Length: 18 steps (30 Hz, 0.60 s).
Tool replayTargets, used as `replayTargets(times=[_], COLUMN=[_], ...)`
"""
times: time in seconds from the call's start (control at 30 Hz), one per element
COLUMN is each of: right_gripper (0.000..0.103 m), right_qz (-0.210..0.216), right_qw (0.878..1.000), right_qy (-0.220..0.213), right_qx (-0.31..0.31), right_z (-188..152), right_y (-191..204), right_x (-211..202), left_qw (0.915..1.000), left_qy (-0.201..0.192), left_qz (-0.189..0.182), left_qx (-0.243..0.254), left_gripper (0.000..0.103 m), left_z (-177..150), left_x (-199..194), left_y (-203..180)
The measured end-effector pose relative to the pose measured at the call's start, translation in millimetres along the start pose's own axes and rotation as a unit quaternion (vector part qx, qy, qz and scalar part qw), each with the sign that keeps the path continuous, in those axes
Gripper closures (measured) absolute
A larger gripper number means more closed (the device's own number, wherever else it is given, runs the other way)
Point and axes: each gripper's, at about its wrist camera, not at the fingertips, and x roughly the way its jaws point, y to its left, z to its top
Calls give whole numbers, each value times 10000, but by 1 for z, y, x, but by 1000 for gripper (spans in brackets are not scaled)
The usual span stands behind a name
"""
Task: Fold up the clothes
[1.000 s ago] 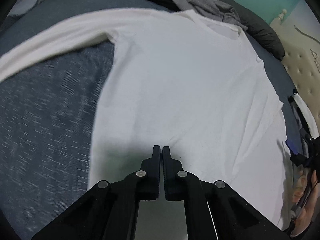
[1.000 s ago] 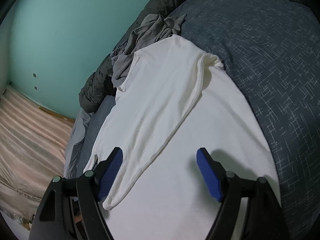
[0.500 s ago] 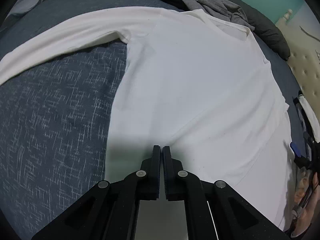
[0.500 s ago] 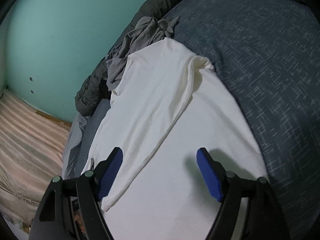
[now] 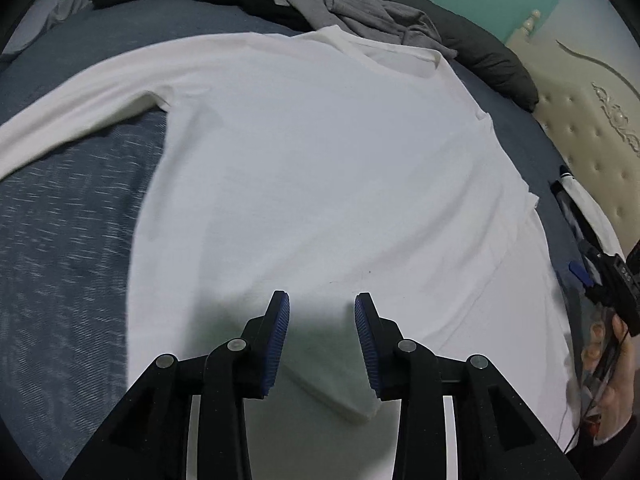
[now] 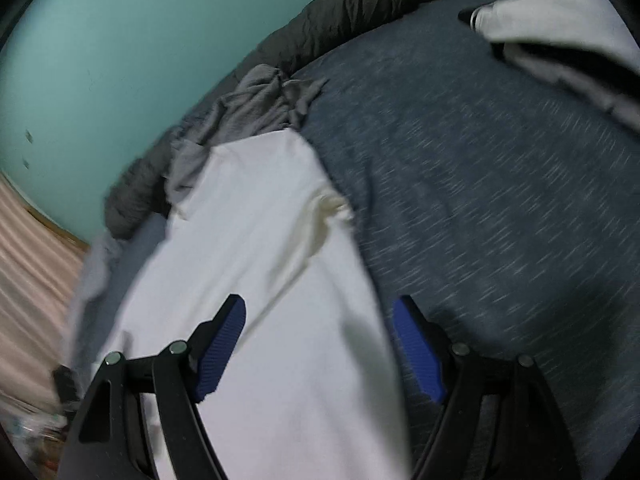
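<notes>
No brand, label or writing can be read on anything here; a dark device at the right edge of the left wrist view carries small marks, too small to make out. The white long-sleeved shirt [image 5: 320,168] lies spread flat on the blue-grey bedspread [image 5: 60,240], its long axis running away from the left gripper [image 5: 322,306] — hem nearest the camera, neckline at the far end by a heap of grey clothing [image 5: 360,12] and a dark rolled duvet [image 5: 488,60]. One sleeve stretches out to the left across the bedspread, while the other side looks folded in over the body. The left gripper hovers over the hem end with its blue-padded jaws apart and nothing between them; a small lifted flap of white cloth sits just below and between the fingers. The right gripper [image 6: 320,312] also has its jaws spread wide and empty, above the shirt [image 6: 256,280] near its right edge. Only the left wrist view shows the outstretched sleeve, the neckline, a cream tufted headboard [image 5: 592,128] and a hand [image 5: 612,380] at the far right edge. Only the right wrist view — blurred — shows the teal wall [image 6: 120,60], a bunched fold at the shirt's shoulder and a light grey garment [image 6: 560,40] lying well apart on the far side of the bedspread.
</notes>
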Motion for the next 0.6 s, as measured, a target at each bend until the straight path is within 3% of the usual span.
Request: replayTargets(times=[0.23, 0.37, 0.53, 0.6], right_gripper=[26, 26, 34, 46], right_qz=[-1187, -1476, -1611, -1688], right_qw=[9829, 9755, 9701, 9689], right_qy=[92, 372, 687, 667], right_qx=[-1403, -1590, -1684, -1683], right_z=[19, 36, 47, 51], right_y=[19, 14, 12, 10], right_x=[28, 57, 90, 97], left_qw=[9997, 9995, 9994, 9994], left_qy=[-48, -15, 0, 12], left_qz=[-252, -312, -346, -340], left_qx=[2, -37, -9, 25], left_gripper=[63, 60, 60, 60], left_z=[0, -13, -16, -20], left_x=[20, 11, 9, 5], left_y=[-1, 16, 18, 21])
